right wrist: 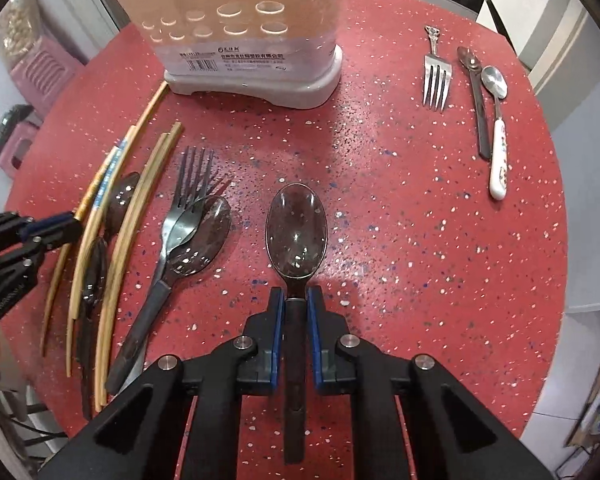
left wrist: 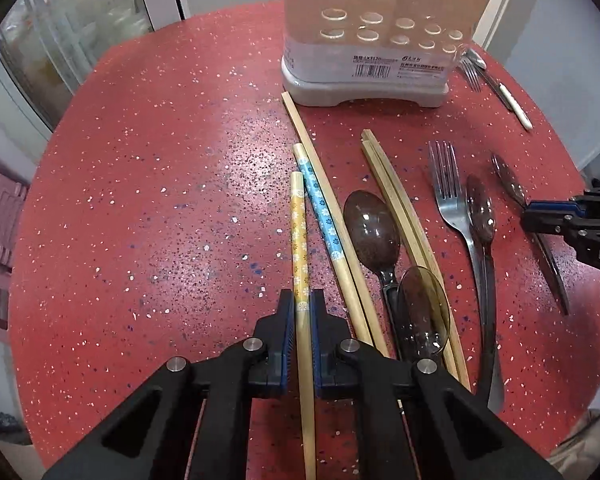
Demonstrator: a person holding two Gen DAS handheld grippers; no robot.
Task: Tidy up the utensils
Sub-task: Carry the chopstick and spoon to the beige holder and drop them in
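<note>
Utensils lie spread over the red speckled table (left wrist: 160, 184) in front of the utensil holder (left wrist: 364, 40), a grey-based caddy with round holes in its clear front. The left claw (left wrist: 302, 308) is closed on the yellow flowered chopstick (left wrist: 299, 232), whose tip points toward the holder. Just beside it lies the blue flowered chopstick (left wrist: 320, 208), then plain bamboo chopsticks (left wrist: 396, 204), two smoky plastic spoons (left wrist: 374, 228) and a steel fork (left wrist: 448, 192), all nearer the claws than the holder.

The right claw (right wrist: 296, 300) is closed on the neck of a translucent spoon (right wrist: 296, 230), its bowl pointing toward the holder and its dark handle running back between the fingers. To the left of this spoon a dark fork (right wrist: 188, 184) rests against another smoky spoon (right wrist: 204, 236). Well to the right of the holder lie a silver fork (right wrist: 435, 80), a dark-handled spoon (right wrist: 476, 96) and a white-handled spoon (right wrist: 498, 128).
</note>
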